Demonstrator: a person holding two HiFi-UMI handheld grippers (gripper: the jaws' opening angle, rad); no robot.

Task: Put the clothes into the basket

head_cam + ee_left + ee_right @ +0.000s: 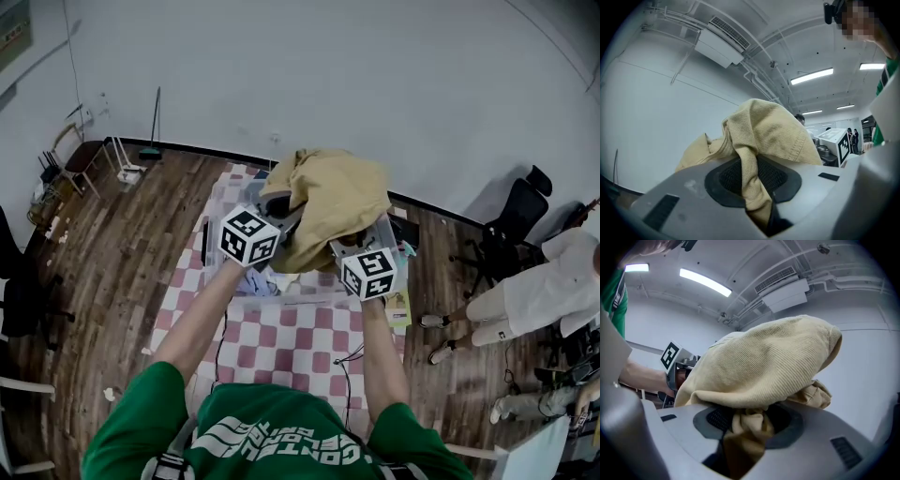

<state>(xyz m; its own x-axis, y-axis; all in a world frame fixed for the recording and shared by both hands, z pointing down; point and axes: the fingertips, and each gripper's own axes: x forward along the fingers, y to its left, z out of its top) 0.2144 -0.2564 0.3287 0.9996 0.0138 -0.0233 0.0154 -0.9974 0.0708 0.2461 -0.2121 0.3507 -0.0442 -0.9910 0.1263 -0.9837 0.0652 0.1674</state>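
A tan corduroy garment (328,199) hangs bunched between my two grippers, above a clear plastic basket (281,302) that holds some blue and white clothes. My left gripper (279,214) is shut on a fold of the garment (773,136), which is pinched between the dark pads (780,176). My right gripper (356,246) is shut on another thick wad of the same cloth (764,366). In both gripper views the fabric drapes over the jaws and hides most of what lies beyond them. In the left gripper view the left gripper (759,206) sits at the bottom, and in the right gripper view the right gripper (745,437) does too.
The basket stands on a pink and white checkered mat (291,347) on a wood floor. A seated person in white (544,291) and a black office chair (516,211) are at the right. A chair (80,155) and a broom (152,141) stand by the far wall.
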